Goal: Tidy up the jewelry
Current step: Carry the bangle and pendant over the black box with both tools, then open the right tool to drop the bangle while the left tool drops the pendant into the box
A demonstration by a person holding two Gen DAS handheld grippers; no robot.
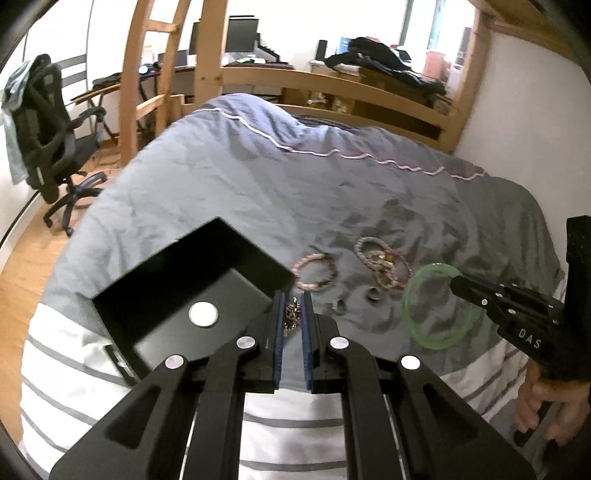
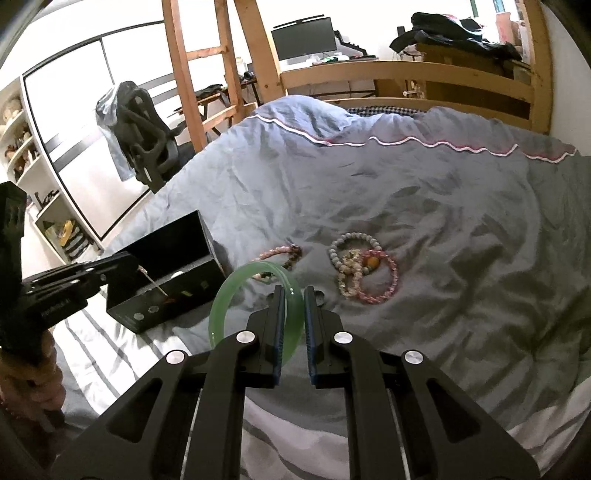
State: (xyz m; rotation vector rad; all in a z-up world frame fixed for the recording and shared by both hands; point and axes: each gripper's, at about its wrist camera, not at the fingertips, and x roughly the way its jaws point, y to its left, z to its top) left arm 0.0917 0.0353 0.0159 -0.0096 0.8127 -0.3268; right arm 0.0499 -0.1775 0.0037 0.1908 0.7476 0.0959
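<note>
Right wrist view, right gripper jaws pinching green bangle rim, ring tilted leftward, left gripper pinching beaded chain.

Bedroom, daylight from a bright window behind the desk. Grey-blue duvet with scalloped pink-white trim covers the bed; striped white sheet at the near edge. Light wood bunk frame and ladder at the foot. Black mesh office chair on wood floor, cloth draped over it. Monitor on the desk, dark clothes pile nearby. White shelving left, white wall right.
</note>
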